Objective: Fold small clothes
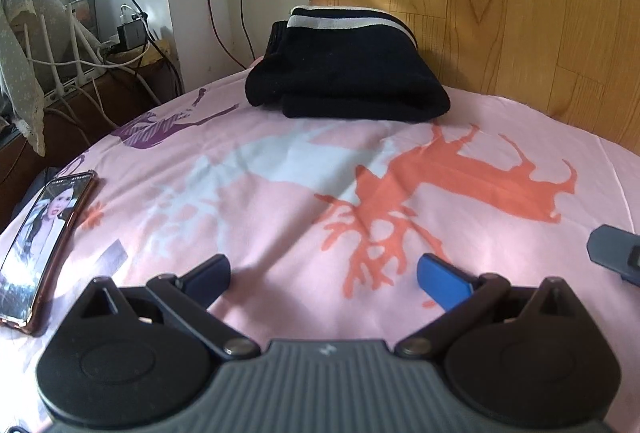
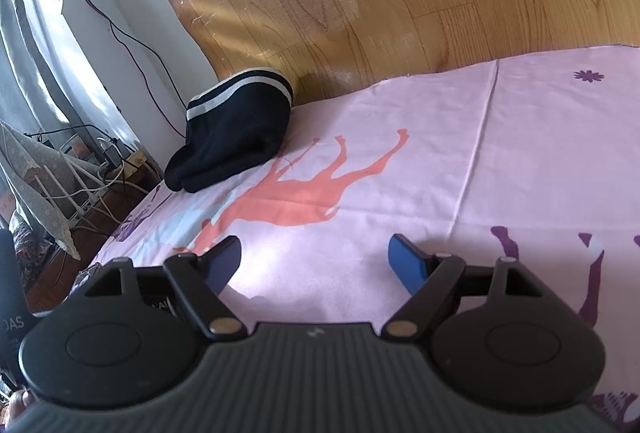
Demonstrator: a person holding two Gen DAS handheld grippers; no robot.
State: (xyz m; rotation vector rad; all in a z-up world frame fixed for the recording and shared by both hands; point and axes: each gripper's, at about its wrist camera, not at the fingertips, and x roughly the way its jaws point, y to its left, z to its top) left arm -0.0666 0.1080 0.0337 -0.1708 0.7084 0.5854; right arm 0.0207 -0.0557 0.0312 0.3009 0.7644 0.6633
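A folded black garment [image 1: 344, 73] with white stripes along its top edge lies at the far side of the pink sheet [image 1: 280, 217], against the wooden board. From the right wrist view the same garment [image 2: 236, 133] sits at the far left. My left gripper [image 1: 324, 273] hovers over the sheet well short of the garment, jaws wide open with nothing between them. My right gripper [image 2: 314, 257] is likewise open and empty above the bare sheet [image 2: 400, 173]. One blue-grey finger of the right gripper [image 1: 614, 253] shows at the right edge of the left wrist view.
A phone [image 1: 40, 245] with a lit screen lies on the sheet at the near left. Beyond the bed's left edge are cables and a power strip [image 1: 120, 45]. A wooden board [image 1: 500, 1] stands behind the bed. A draped grey cloth [image 2: 36, 193] hangs at the left.
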